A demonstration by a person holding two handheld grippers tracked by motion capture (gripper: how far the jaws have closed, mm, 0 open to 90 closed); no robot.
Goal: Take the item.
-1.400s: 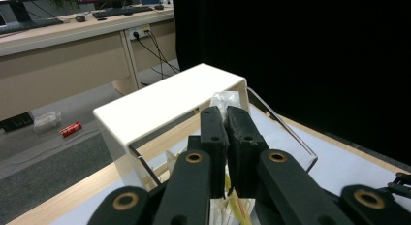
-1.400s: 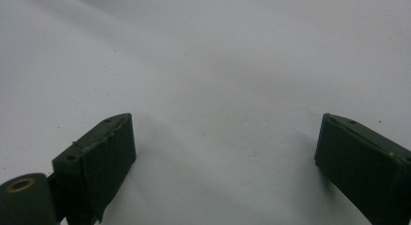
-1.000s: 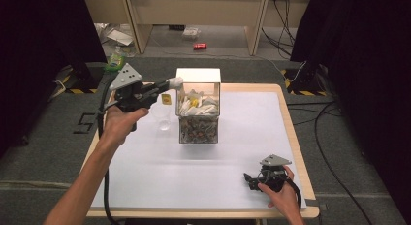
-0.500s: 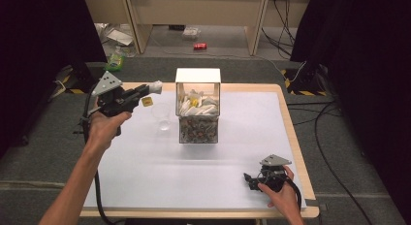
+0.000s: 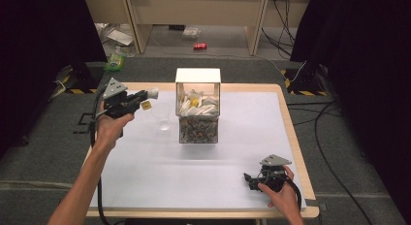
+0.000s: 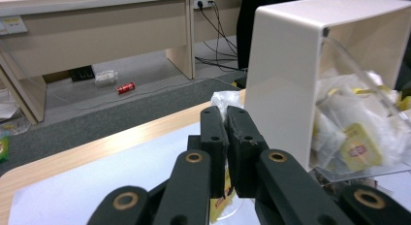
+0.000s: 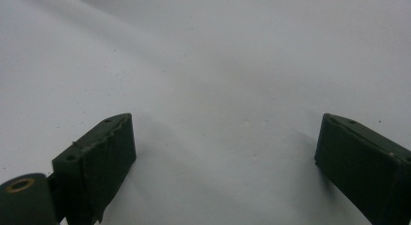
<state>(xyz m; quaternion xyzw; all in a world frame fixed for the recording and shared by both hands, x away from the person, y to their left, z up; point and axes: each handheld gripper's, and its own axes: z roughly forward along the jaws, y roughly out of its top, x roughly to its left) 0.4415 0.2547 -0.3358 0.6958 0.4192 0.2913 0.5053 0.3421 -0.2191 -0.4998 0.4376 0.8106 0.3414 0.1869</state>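
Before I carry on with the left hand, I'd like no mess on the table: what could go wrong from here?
The left gripper pinches the tea bag by a small part, and its yellow tag dangles; a quick swing might shake it loose short of the clear cup. That cup looks light and stands close to the tea bag box, so a low pass of the jaws could tip it.

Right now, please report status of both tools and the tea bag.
Left tool shut on tea bag, held left of clear cup. Right tool open, resting on table. Nothing in between.
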